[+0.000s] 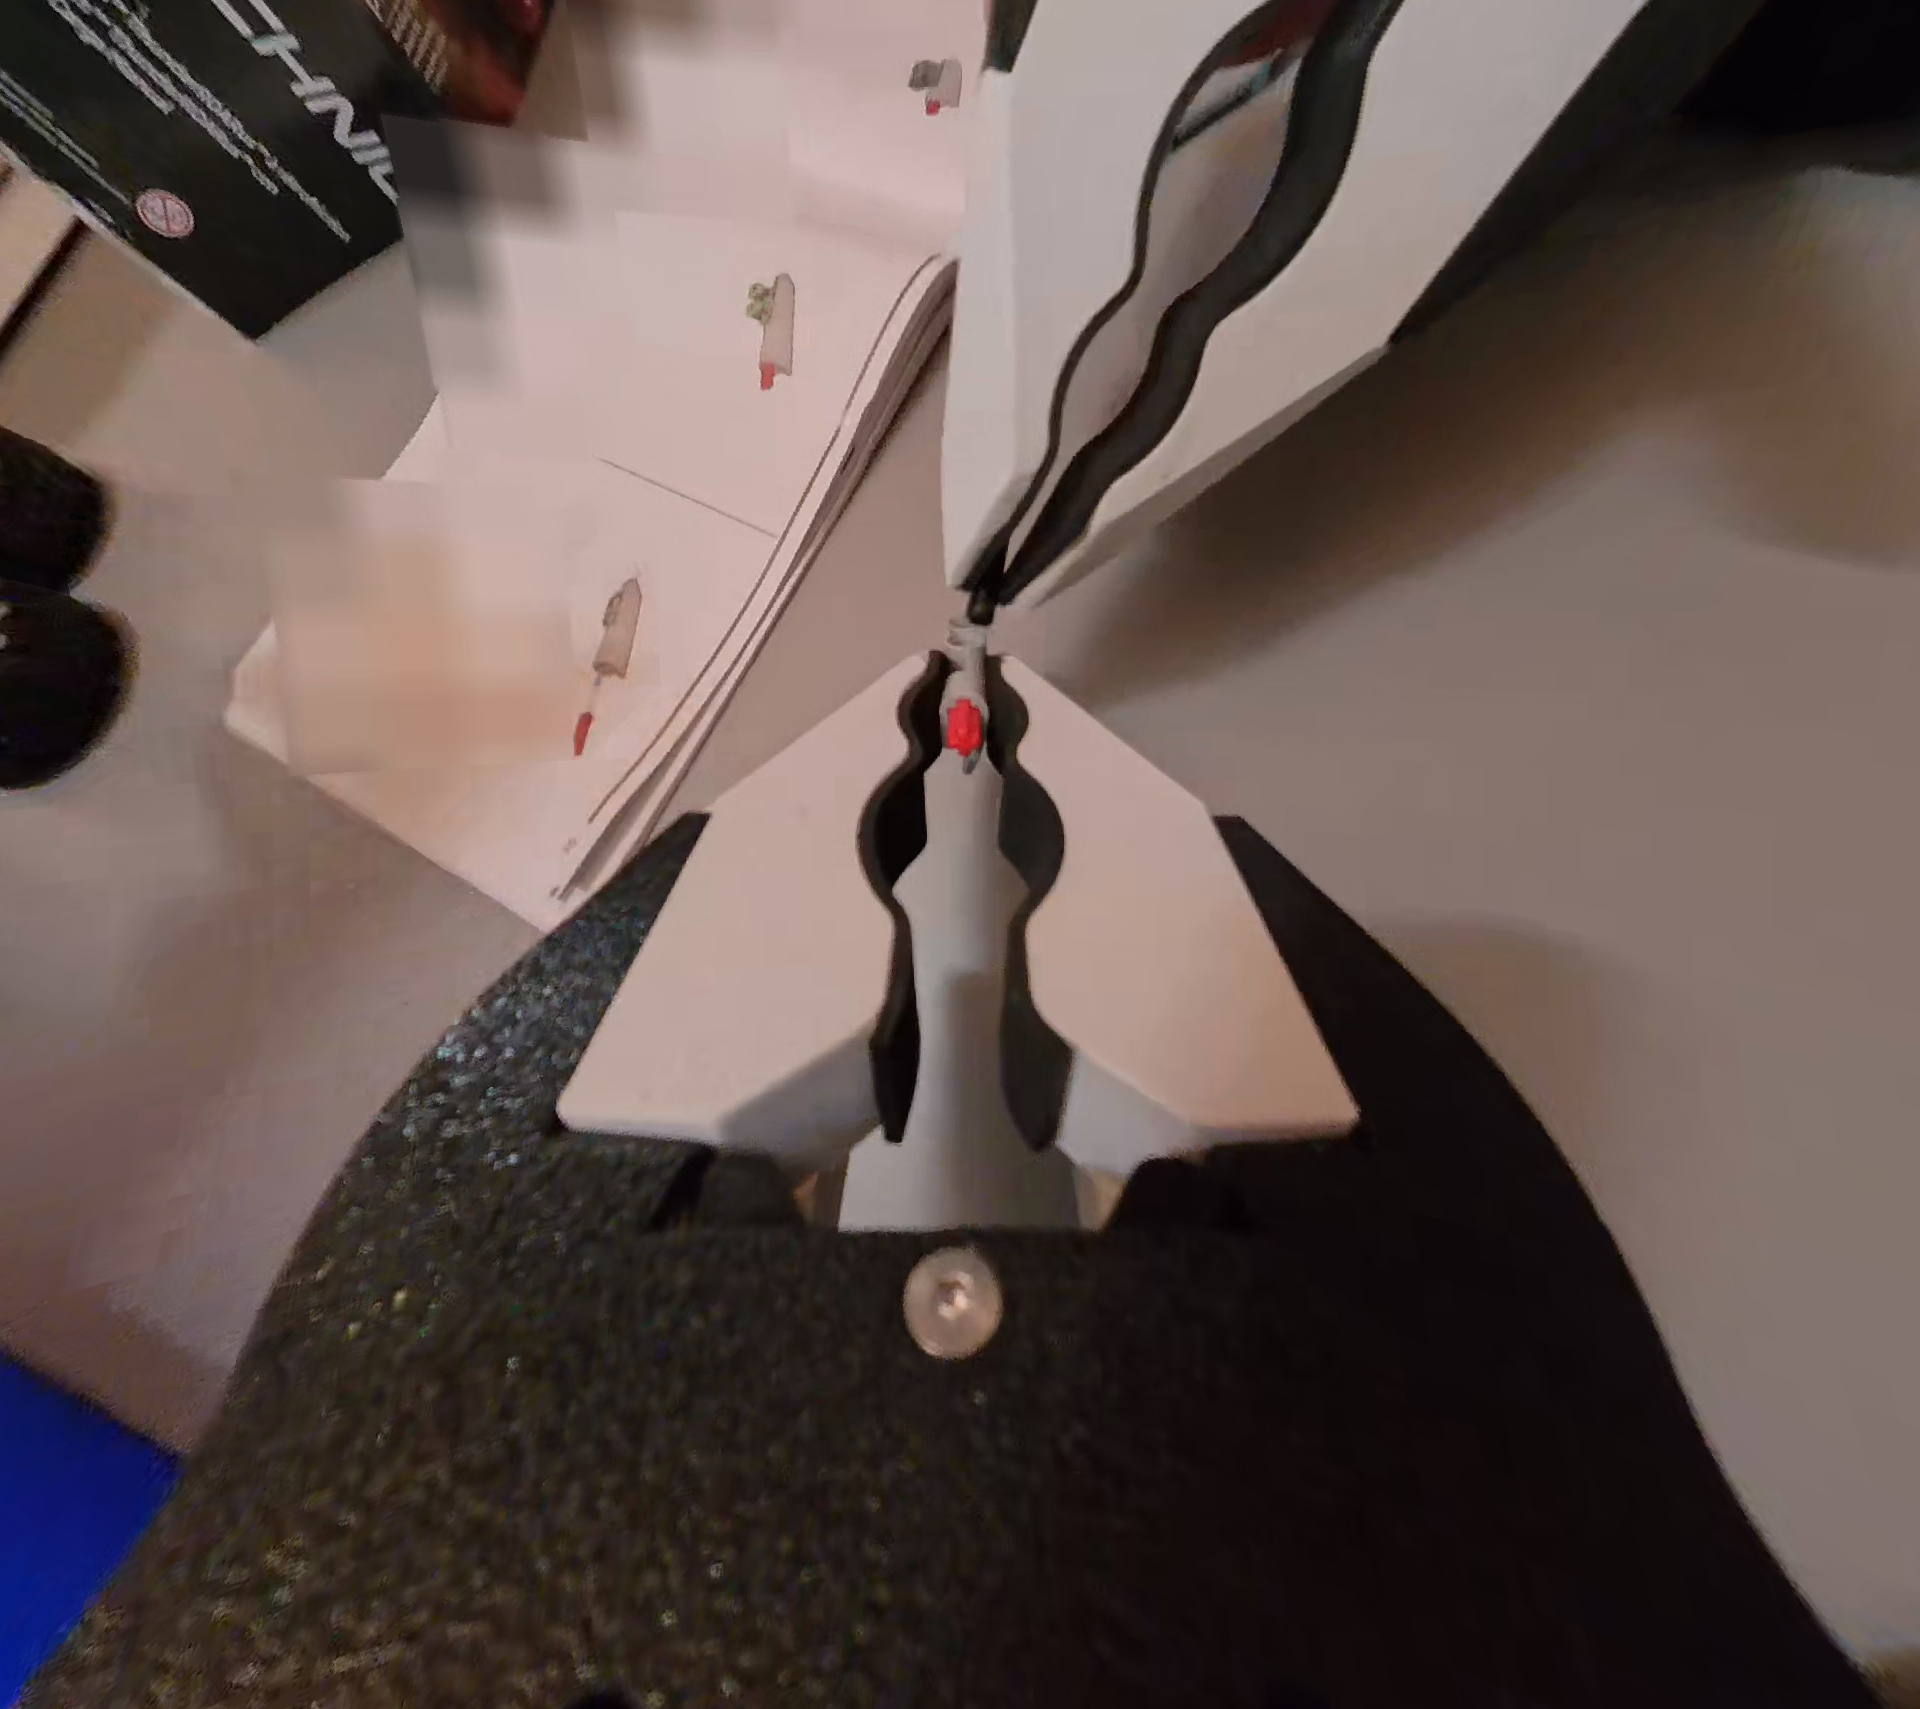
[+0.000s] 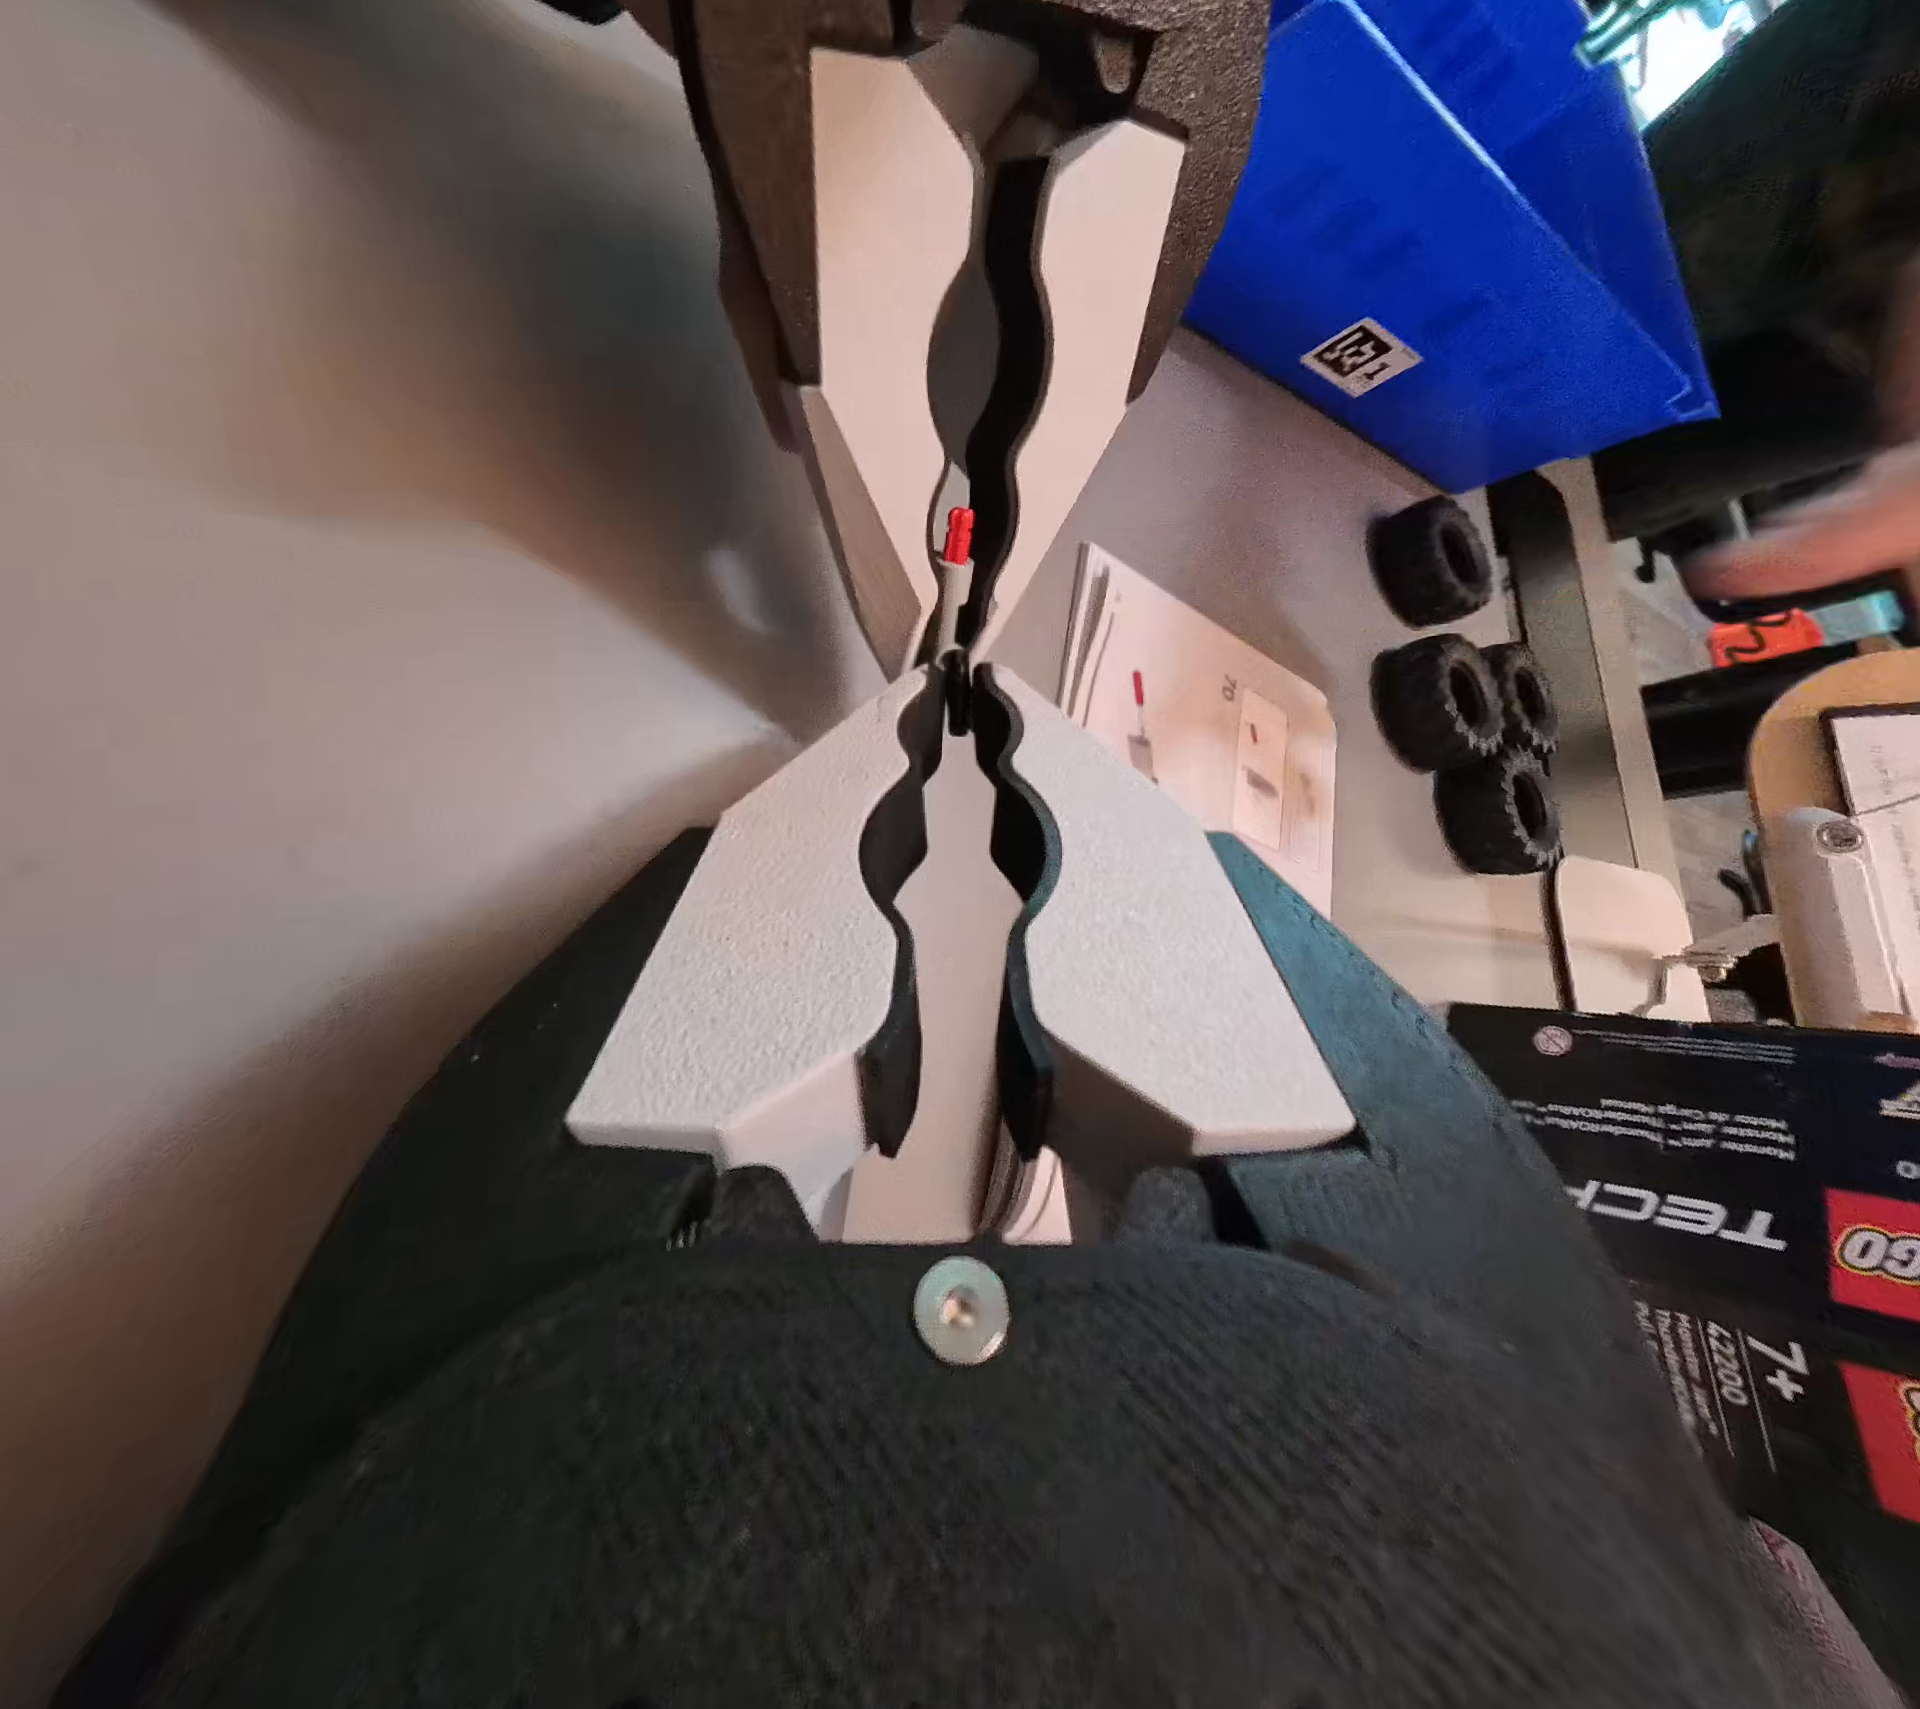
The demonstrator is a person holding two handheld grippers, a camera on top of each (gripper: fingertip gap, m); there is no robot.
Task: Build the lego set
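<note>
My left gripper (image 1: pixel 964 674) is shut on a small grey lego piece (image 1: pixel 968 649) with a red pin (image 1: pixel 964 724) in it. My right gripper (image 1: pixel 982 597) comes in from above, tip to tip with the left, shut on a small black lego piece (image 1: pixel 977 612) that touches the grey piece's end. In the right wrist view my right gripper (image 2: pixel 961 691) grips the black piece (image 2: pixel 956 705). The left gripper (image 2: pixel 951 636) hangs from above it with the grey piece (image 2: pixel 954 591) and red pin (image 2: pixel 958 529). Both are held above the light table (image 1: pixel 1455 724).
An open instruction booklet (image 1: pixel 727 516) lies on the table to the left and also shows in the right wrist view (image 2: pixel 1226 724). A black lego box (image 1: pixel 208 132) (image 2: pixel 1714 1192), several black tyres (image 2: pixel 1455 703) and blue bins (image 2: pixel 1455 205) stand around it. The grippers are tip to tip, or close to it.
</note>
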